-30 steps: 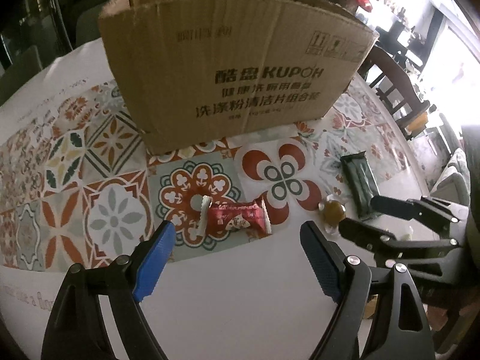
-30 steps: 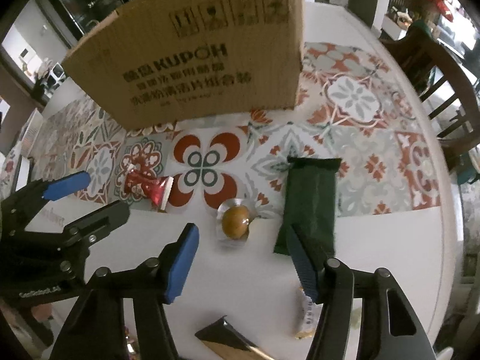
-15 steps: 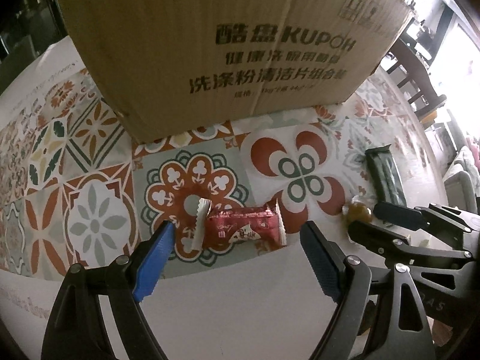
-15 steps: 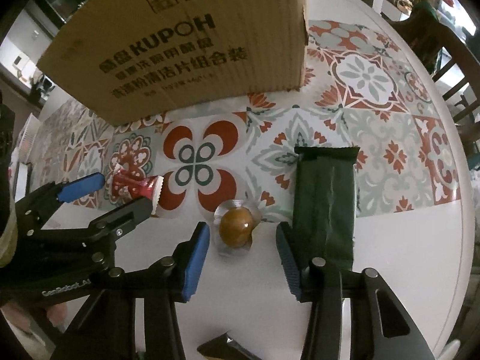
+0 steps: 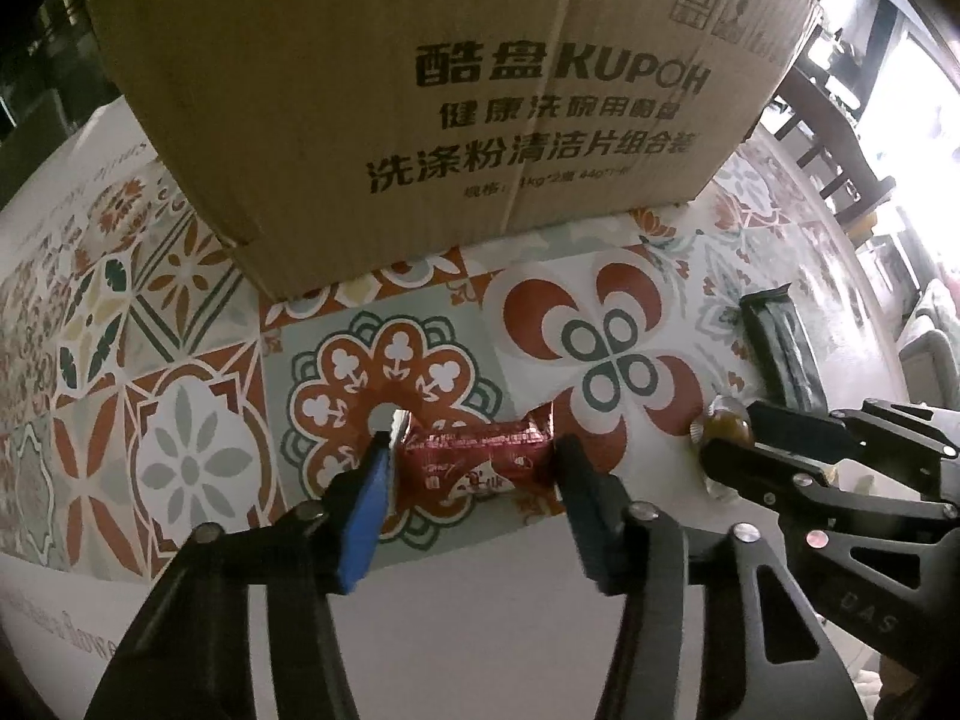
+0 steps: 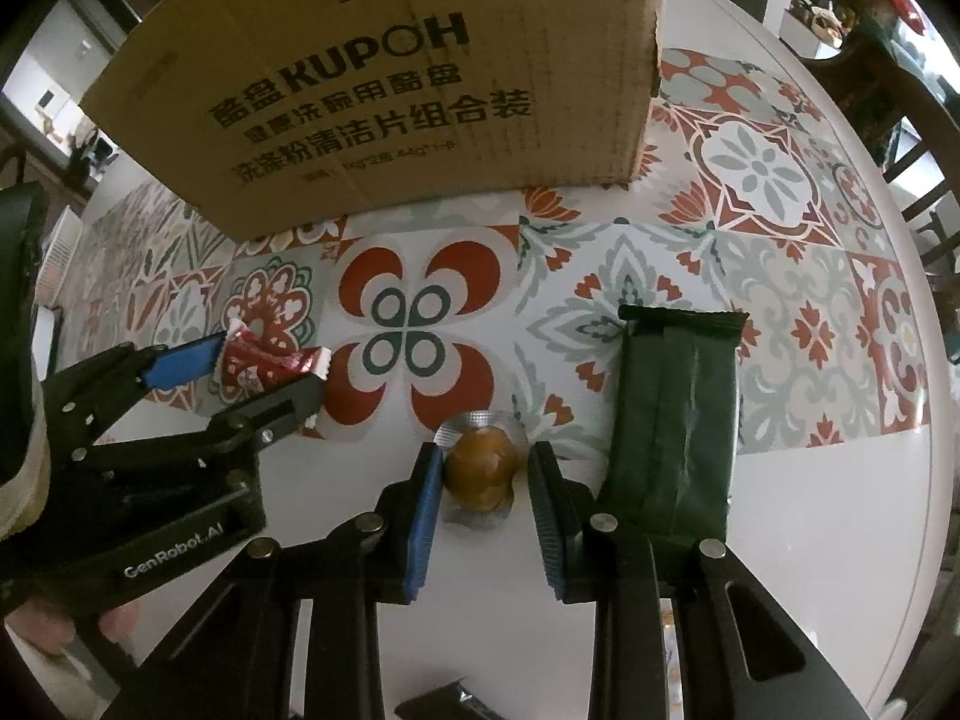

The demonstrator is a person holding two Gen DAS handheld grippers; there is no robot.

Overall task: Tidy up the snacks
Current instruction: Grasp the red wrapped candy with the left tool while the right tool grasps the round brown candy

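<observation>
Near the cardboard box (image 5: 420,90): left gripper (image 5: 471,468) clenching red candy (image 5: 477,463), right gripper (image 6: 485,474) bracketing wrapped brown sweet (image 6: 482,468), unclosed; squeeze, lift next.

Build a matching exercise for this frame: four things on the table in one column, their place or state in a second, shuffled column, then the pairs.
Things:
1. red snack packet
2. round brown snack in clear wrap
3. dark green packet
4. cardboard box

Places or states:
A. standing at the back of the patterned table mat
B. between the fingers of the left gripper
C. lying flat, just right of the right gripper
D. between the fingers of the right gripper

Pairs: 1-B, 2-D, 3-C, 4-A
</observation>
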